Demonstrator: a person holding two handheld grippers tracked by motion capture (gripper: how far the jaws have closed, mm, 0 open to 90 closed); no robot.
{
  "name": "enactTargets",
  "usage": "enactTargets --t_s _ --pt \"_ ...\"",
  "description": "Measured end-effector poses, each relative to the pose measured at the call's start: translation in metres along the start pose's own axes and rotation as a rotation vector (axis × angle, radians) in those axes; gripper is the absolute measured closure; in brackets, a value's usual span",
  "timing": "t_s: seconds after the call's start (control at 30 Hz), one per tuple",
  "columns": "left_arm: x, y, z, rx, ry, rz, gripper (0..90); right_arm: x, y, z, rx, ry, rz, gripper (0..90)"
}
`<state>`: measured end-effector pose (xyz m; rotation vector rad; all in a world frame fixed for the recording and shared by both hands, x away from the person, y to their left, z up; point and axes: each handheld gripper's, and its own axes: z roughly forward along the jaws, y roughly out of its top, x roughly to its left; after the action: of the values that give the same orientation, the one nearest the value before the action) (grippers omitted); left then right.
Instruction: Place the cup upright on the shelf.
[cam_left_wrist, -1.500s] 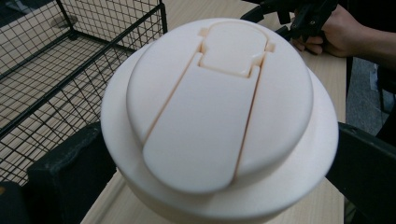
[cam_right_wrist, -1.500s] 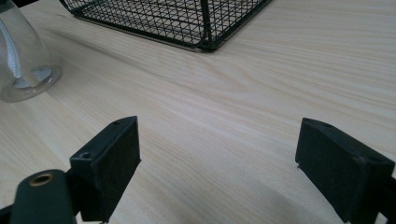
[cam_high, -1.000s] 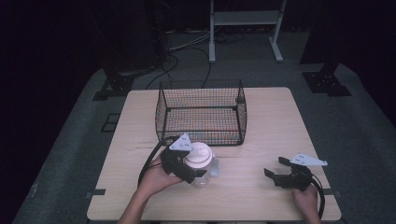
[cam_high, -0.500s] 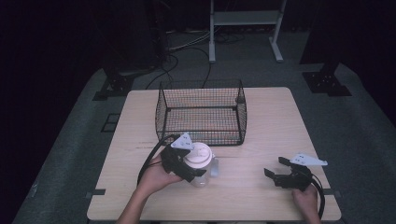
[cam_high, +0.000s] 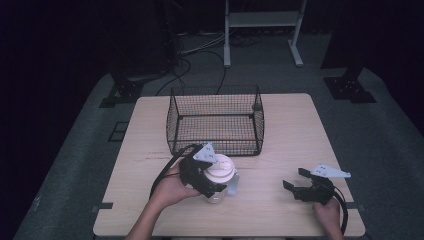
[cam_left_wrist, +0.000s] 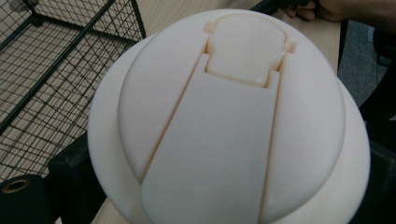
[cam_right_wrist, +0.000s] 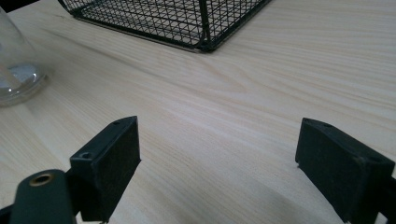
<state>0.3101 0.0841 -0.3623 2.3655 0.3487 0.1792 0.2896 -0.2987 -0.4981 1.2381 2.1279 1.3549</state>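
clear jar (cam_high: 218, 192) with a cream domed lid (cam_left_wrist: 233, 116) is being gripped near the table's (cam_high: 280, 210) front edge, just in front of the wire basket (cam_high: 216, 125). it is being held by the left gripper (cam_high: 207, 180), jaws clenched on either side of the lid, likely so the jar can be lifted toward the basket. lid is smooth matte plastic, round, with a recessed flip tab; jar body is transparent with a rounded base (cam_right_wrist: 16, 79). basket is black wire mesh, boxy, open-topped. right gripper (cam_right_wrist: 219, 172) is being kept low over bare light wood grain well to the side, jaws spread wide, grasping nothing, probably idling.
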Motion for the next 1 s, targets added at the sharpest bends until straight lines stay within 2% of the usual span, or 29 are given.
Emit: enactTargets --t_s 0.17,0.5,0.7,0.8,1.0 --pt "-0.001 0.015 -0.001 -0.001 0.0 0.027 5.5 0.0 0.0 0.0 -0.002 0.001 0.002 12.9" --pt "0.002 0.036 -0.006 -0.007 0.016 0.031 5.5 0.0 0.0 0.0 -0.002 0.0 0.003 12.9" --pt "0.007 0.048 -0.01 0.004 0.019 0.036 5.5 0.0 0.0 0.0 -0.004 0.0 0.005 12.9" --pt "0.008 0.061 -0.016 0.013 0.028 0.05 5.5 0.0 0.0 -0.001 -0.004 0.001 0.006 12.9" --pt "0.009 0.074 -0.022 0.025 0.032 0.064 5.5 0.0 0.0 -0.001 -0.008 0.005 0.007 12.9"
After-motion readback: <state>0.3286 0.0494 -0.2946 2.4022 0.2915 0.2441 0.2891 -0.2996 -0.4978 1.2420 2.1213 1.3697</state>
